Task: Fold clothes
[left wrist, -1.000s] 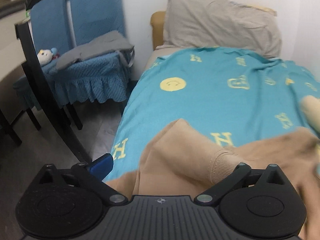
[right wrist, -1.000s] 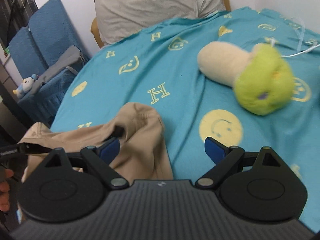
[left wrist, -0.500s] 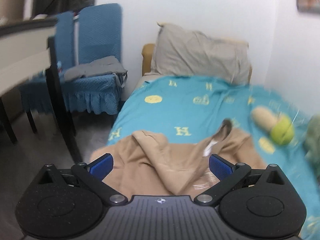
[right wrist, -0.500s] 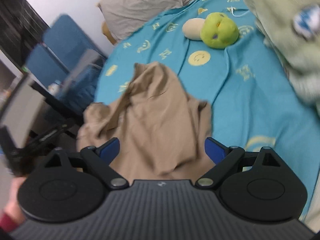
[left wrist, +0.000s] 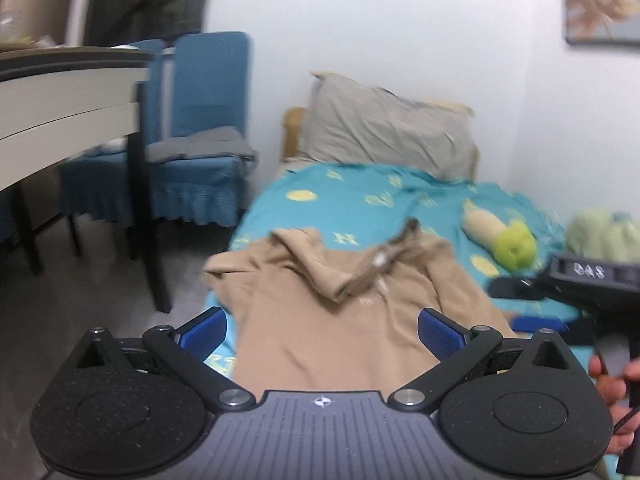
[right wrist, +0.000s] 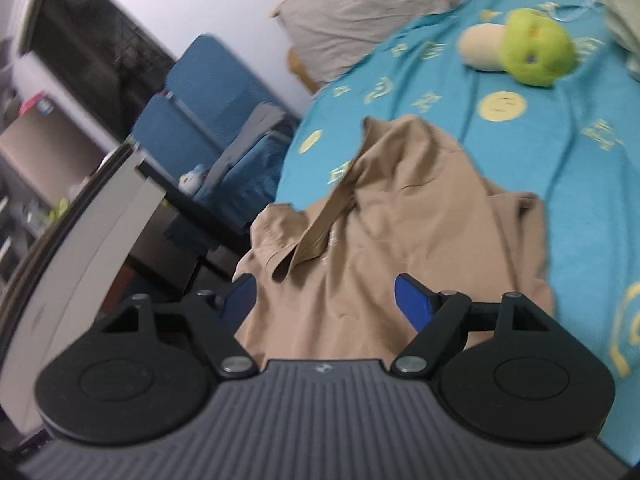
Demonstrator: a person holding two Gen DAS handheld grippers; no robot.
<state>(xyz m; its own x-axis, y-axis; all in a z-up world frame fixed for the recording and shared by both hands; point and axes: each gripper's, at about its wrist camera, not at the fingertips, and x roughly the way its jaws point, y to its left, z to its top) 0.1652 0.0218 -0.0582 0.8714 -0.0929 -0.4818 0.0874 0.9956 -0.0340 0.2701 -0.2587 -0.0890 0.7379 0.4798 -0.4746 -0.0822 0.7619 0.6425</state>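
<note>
A tan garment (left wrist: 344, 304) lies crumpled on the near end of the bed, partly hanging over the bed's left edge; it also shows in the right wrist view (right wrist: 408, 220). My left gripper (left wrist: 322, 330) is open and empty, held back from the garment with its blue pads apart. My right gripper (right wrist: 326, 298) is open and empty, above the garment's near part. The right gripper's black body (left wrist: 592, 280) shows at the right edge of the left wrist view.
The bed has a teal sheet (left wrist: 360, 204) with yellow prints and a grey pillow (left wrist: 384, 132) at the head. A green and cream plush toy (right wrist: 520, 50) lies on the sheet. Blue chairs (left wrist: 200, 152) and a table (left wrist: 60, 92) with black legs stand left of the bed.
Both grippers let go of the garment and pulled back from the bed. The garment now lies loose on the near end of the bed. The views are blurred by motion.
</note>
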